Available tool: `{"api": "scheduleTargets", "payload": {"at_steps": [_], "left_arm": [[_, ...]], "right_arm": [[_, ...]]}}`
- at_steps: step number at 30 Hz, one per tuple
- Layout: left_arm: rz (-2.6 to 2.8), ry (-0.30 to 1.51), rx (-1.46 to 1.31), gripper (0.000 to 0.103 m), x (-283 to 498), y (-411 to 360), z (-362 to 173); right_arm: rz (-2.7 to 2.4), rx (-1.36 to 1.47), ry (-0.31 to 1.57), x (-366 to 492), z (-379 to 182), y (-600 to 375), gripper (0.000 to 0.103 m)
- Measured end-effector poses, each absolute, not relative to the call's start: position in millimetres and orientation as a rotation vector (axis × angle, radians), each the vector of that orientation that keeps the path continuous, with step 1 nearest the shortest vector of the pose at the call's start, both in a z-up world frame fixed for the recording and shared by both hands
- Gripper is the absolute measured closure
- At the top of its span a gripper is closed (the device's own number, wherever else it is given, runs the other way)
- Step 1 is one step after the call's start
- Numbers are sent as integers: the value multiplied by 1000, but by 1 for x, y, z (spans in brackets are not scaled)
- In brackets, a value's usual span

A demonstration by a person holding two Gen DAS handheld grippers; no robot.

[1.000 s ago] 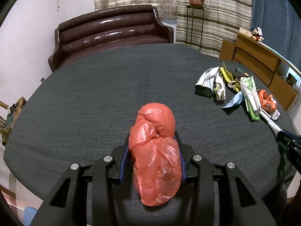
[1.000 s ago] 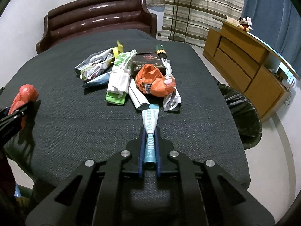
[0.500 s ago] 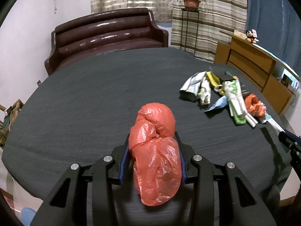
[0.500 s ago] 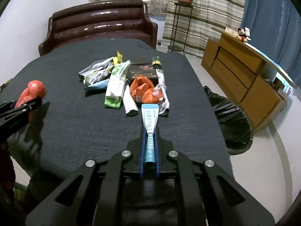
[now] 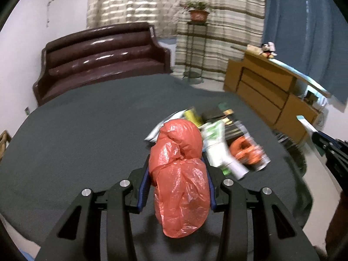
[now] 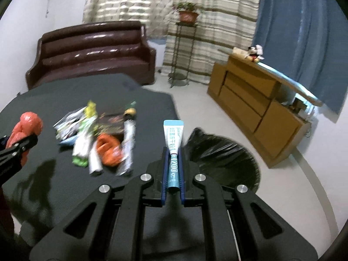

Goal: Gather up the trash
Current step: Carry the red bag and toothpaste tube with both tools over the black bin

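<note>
We hold two pieces of trash above the table (image 5: 82, 130). Our left gripper (image 5: 177, 167) is clamped on a crumpled red bag (image 5: 180, 174), which bulges out past the fingertips and hangs down between the jaws. Our right gripper (image 6: 173, 152) is pinched tight on a thin teal-and-white tube (image 6: 173, 143), its flat end sticking forward, near the edge of the black-lined bin (image 6: 224, 154) on the floor beside the table. The rest of the trash, a blurred pile of wrappers (image 6: 95, 139), lies on the dark cloth between the two grippers. A brown sofa (image 6: 91, 50) stands behind the table, a wooden cabinet (image 6: 250, 108) to the right.
</note>
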State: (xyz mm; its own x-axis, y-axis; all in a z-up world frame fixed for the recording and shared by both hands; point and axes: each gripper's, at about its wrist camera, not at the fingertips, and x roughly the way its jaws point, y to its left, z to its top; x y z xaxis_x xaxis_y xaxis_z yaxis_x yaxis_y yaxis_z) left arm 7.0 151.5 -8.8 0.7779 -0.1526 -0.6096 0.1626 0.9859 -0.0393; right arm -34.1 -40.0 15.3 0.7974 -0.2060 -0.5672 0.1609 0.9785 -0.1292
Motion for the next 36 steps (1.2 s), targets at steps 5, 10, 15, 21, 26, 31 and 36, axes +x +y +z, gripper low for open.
{"api": "scheduleTargets", "payload": {"at_steps": [5,10,15,21,26,31,36], "left_arm": [[-244,614,41,61,16,105,4],[-305,599,60,61,28,62,8],[-354,596,94,61,37,20,5],[-394,622,138,61,48,-22,-5],[-416,644,179,61,57,-53,-12],[-432,663,201,61,63,-71,-17],[-433,682,216,61,70,-84,-22]], "right_arm": [[-240,-50,589,-27,21,-74,95],[-276,-14,569,-21,19,-109,95],[-304,22,567,-17,11,-143,94],[-329,61,574,-12,-1,-179,94],[-337,94,595,-8,-15,-200,94],[-347,118,612,-2,-28,-216,94],[-351,145,620,3,-36,-230,94]]}}
